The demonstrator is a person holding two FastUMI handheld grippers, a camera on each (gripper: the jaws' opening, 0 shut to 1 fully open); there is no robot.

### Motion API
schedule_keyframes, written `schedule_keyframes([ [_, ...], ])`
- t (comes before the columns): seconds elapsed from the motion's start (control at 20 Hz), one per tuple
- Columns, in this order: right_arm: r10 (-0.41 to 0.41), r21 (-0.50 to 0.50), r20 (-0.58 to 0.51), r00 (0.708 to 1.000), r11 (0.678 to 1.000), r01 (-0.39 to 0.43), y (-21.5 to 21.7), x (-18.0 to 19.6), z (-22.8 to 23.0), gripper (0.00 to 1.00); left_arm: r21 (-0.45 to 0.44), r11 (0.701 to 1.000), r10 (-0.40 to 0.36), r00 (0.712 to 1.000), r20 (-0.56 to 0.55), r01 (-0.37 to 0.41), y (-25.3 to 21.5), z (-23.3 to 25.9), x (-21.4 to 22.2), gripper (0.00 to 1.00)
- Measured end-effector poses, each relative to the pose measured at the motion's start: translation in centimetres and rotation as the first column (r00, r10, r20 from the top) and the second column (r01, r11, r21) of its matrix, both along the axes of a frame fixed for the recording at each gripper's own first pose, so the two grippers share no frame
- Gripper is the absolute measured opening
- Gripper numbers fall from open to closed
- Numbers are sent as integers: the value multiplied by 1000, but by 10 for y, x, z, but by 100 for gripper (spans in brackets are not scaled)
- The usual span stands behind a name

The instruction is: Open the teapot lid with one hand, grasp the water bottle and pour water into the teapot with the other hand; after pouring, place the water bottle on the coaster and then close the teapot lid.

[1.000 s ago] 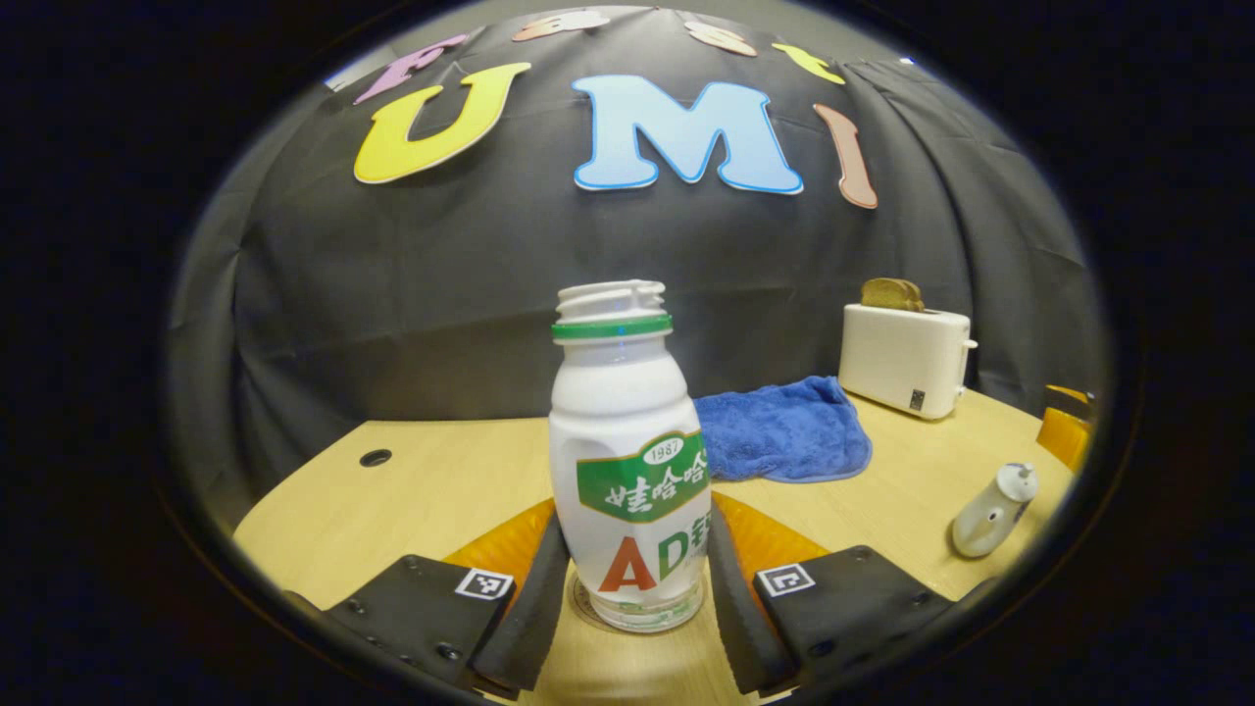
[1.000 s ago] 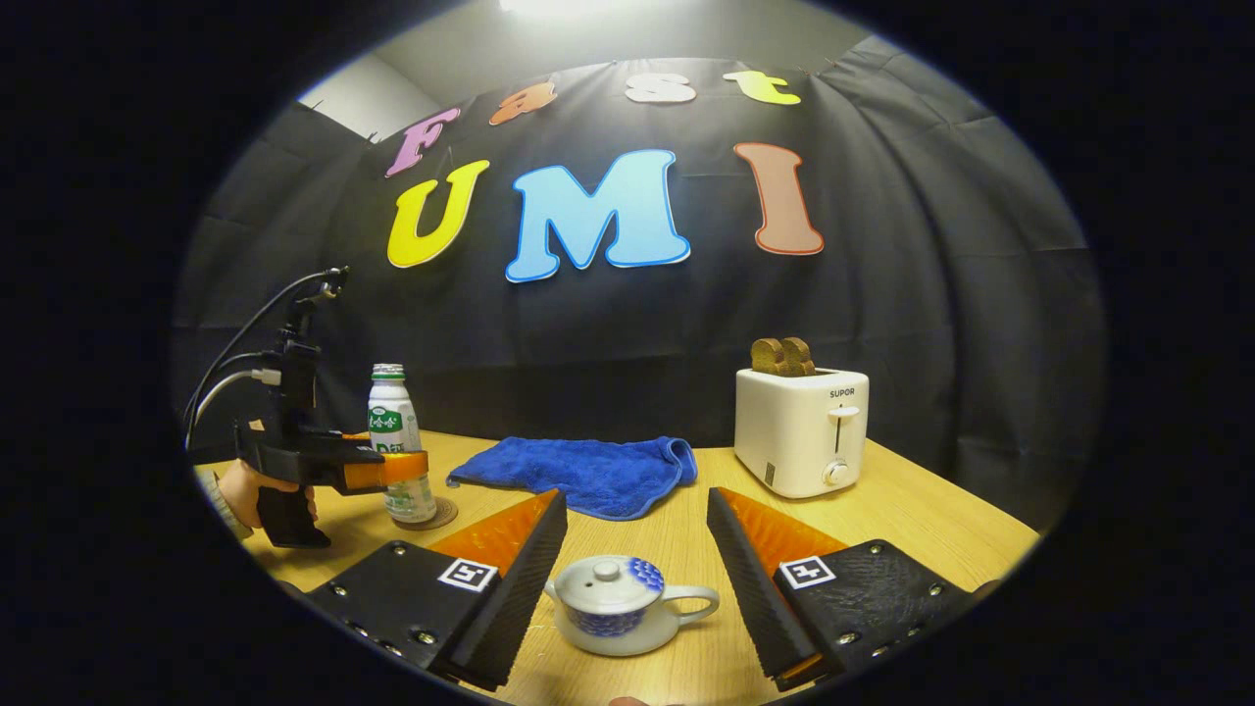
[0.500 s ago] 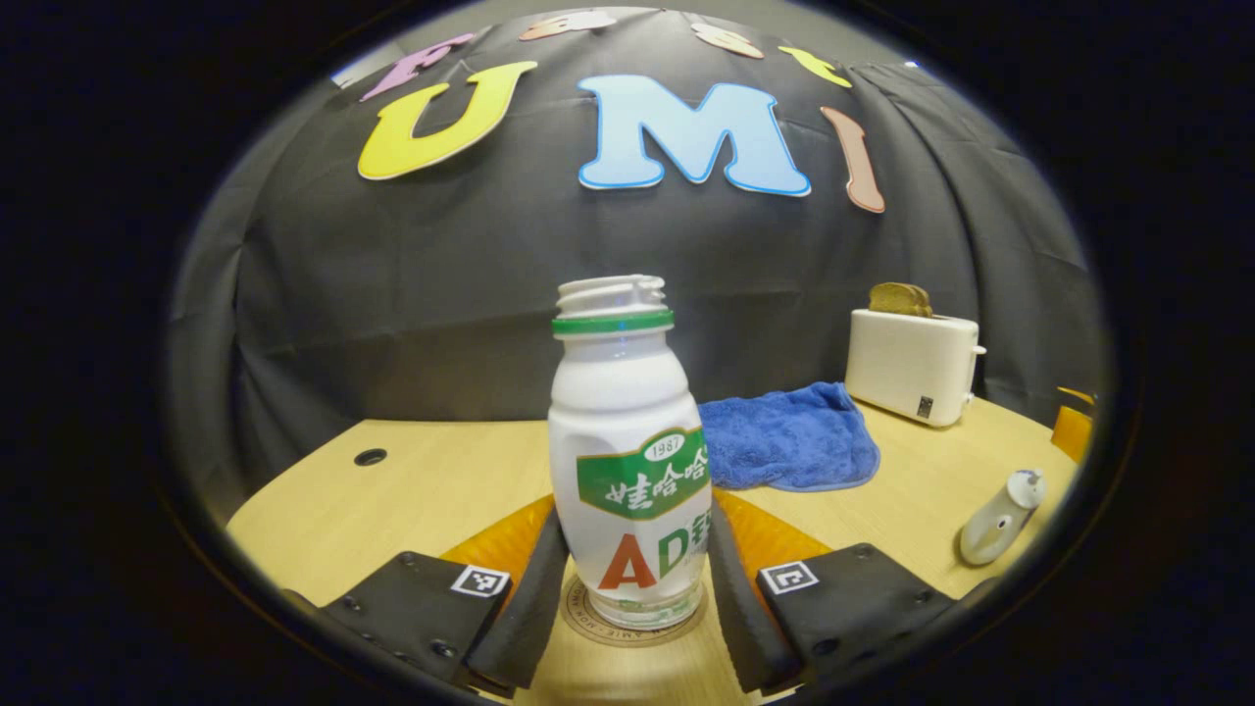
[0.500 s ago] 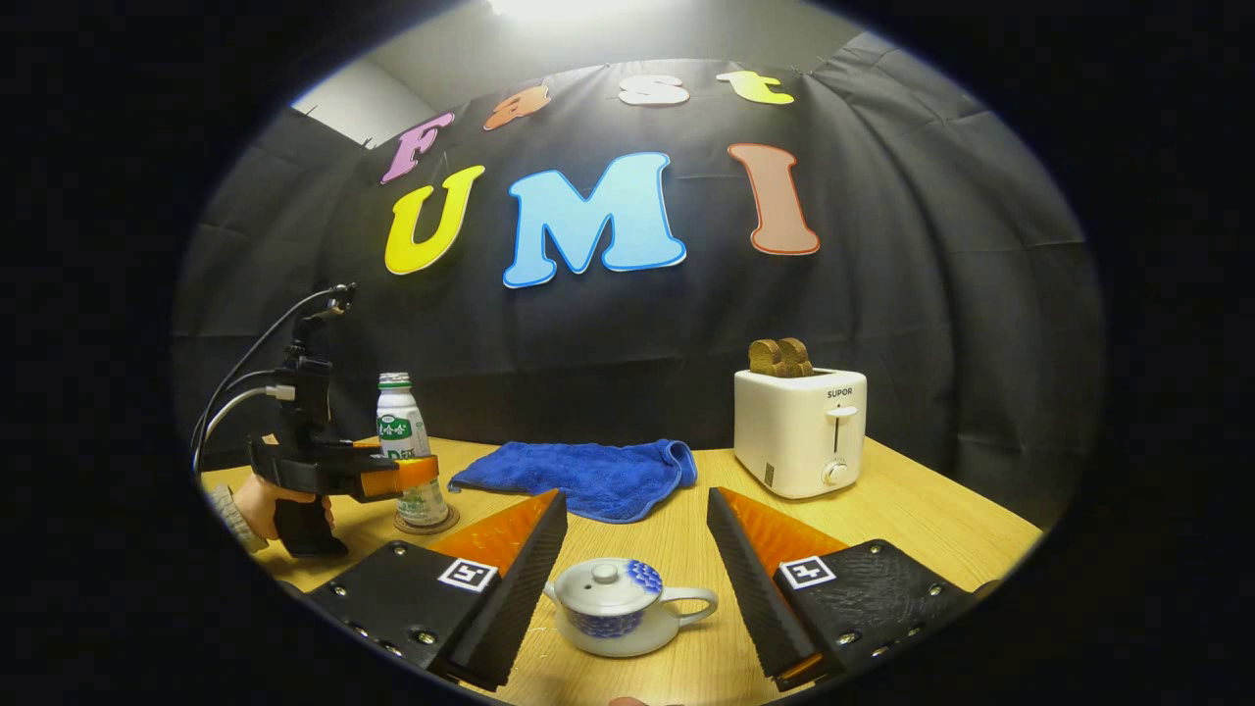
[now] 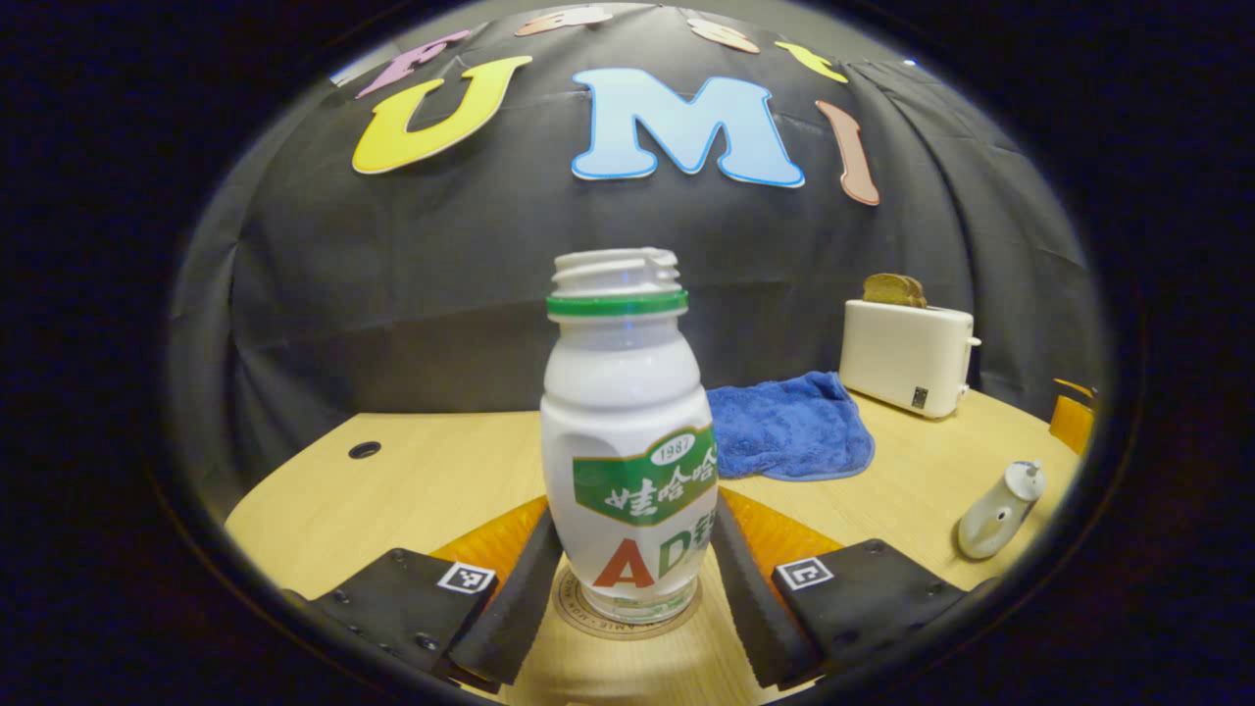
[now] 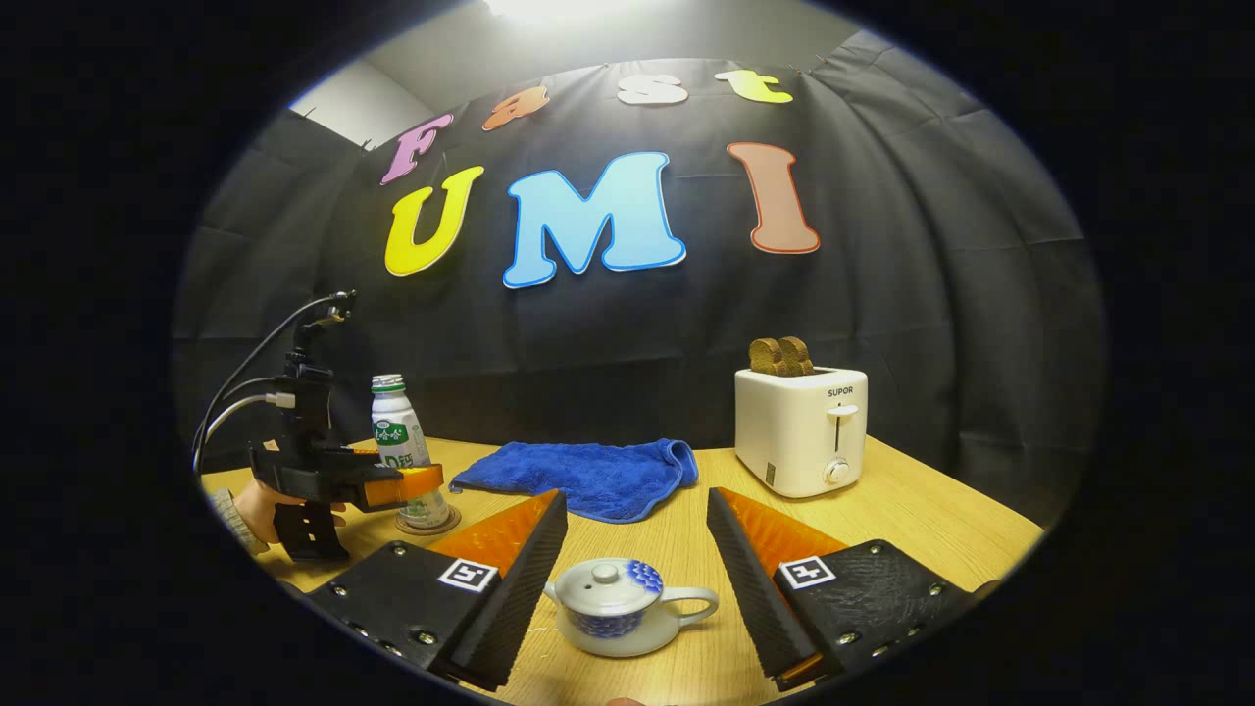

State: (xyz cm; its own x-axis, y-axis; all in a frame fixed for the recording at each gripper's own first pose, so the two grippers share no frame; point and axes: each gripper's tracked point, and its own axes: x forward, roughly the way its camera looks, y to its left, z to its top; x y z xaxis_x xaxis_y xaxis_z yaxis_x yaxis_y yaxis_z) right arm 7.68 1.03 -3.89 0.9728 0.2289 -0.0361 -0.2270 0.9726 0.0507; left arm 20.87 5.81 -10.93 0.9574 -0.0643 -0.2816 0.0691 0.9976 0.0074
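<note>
The white water bottle (image 5: 627, 431) with a green neck ring and no cap stands upright on the round coaster (image 5: 574, 613). My left gripper (image 5: 634, 512) flanks its lower half, fingers slightly parted and close against its sides. In the right gripper view that bottle (image 6: 400, 441), the coaster (image 6: 431, 525) and the left gripper (image 6: 417, 480) sit at the far left. My right gripper (image 6: 636, 498) hangs open above the small white-and-blue teapot (image 6: 613, 608), whose lid (image 6: 608, 583) is on. The teapot (image 5: 995, 500) also appears at the right of the left gripper view.
A blue cloth (image 6: 583, 476) lies at the back of the wooden table (image 6: 912, 520), with a white toaster (image 6: 799, 431) holding toast to its right. A hand (image 6: 250, 505) holds the left gripper. A cable hole (image 5: 364, 450) is in the tabletop at the left.
The left gripper lowered the bottle onto the coaster, then its fingers spread slightly wider around it. The right gripper and teapot stayed still.
</note>
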Motion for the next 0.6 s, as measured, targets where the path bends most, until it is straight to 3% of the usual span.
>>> schedule_keyframes([
  [0.25,9,-14,1,1000,1000,-9,3,-1,-1,89,0,1000,-11,1000,-8,11,-1,-3,-10,96],
  [0.35,9,-11,7,1000,1000,-9,3,-2,1,89,12,1000,-13,1000,5,13,-1,1,-19,85],
  [0.4,5,-10,12,1000,1000,-5,2,-2,3,89,15,1000,-16,1000,12,16,-1,3,-25,96],
  [0.6,-13,7,20,1000,1000,13,-4,-1,6,89,2,1000,-26,999,41,26,-5,15,-58,96],
])
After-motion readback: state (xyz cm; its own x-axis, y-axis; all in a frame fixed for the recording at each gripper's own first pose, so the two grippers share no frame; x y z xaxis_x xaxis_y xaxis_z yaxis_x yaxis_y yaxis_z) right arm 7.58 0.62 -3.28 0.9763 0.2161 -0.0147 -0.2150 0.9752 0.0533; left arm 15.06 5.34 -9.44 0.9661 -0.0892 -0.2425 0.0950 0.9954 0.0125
